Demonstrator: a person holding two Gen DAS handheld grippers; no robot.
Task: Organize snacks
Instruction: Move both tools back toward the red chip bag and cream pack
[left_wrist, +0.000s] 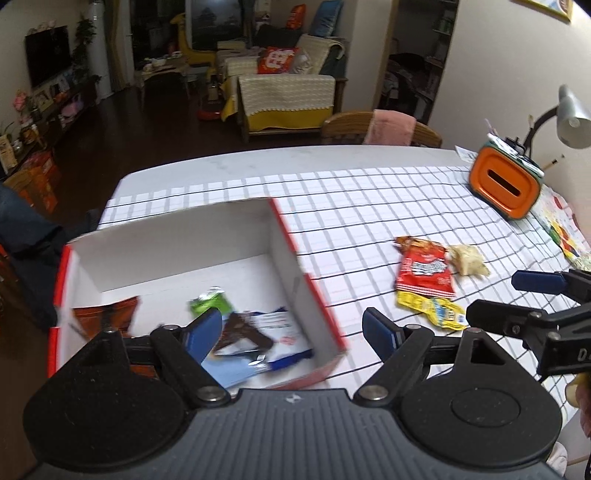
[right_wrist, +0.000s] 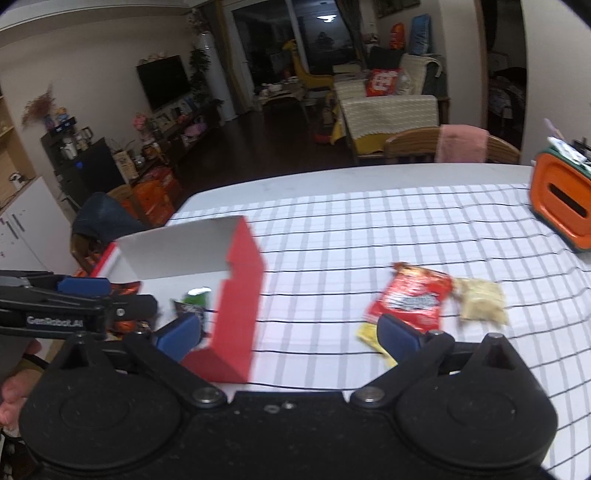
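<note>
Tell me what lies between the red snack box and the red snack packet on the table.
Only bare checked tablecloth separates the box from the packet; the right wrist view shows it.

Indoor light falls evenly on the checked tablecloth (left_wrist: 369, 206), while the room behind stays dim. Motion blur smears the box (left_wrist: 288, 236) and snack packets (right_wrist: 410, 299); fisheye edges bend, corners perhaps vignetted.
</note>
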